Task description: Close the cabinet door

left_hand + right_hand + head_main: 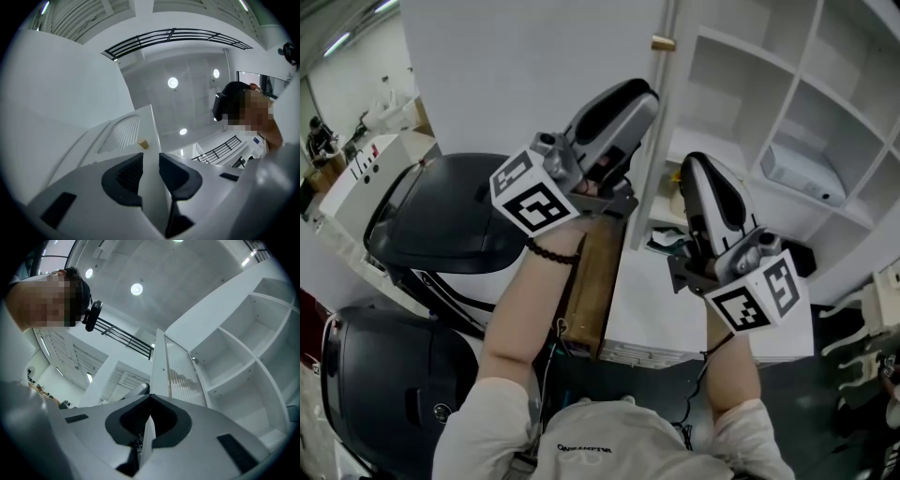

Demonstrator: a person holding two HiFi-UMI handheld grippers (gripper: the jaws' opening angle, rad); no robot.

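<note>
Cabinet [797, 89]: white, its open shelving fills the right of the head view. All compartments are exposed. A white box [802, 173] sits on one shelf.

Door [534, 75]: swung wide open. Its broad white face stands left of the shelves, and its free edge runs down the middle of the head view between our two grippers. We judge the task not done, since nothing of the opening is covered yet. The whole closing swing toward the shelves is left.

Dark rounded housings [441, 216]: low at the left, apart from the door and not involved.

Left gripper [637, 98]: raised against the door's free edge, on the face side. In its own view the jaws stand apart [150, 159], and the door's edge [149, 124] runs up through the gap. We cannot tell whether either pad touches it.

Right gripper [698, 164]: just right of the door edge, on the shelf side. Its jaws are together at the tips [150, 398], and we make out no grip on the door. The door [161, 362] and the shelves [243, 333] rise ahead of it.

Knob [662, 42]: small and brass, on the door edge above both grippers. It also shows just beyond the left jaws [143, 143]. Neither gripper is on it.
</note>
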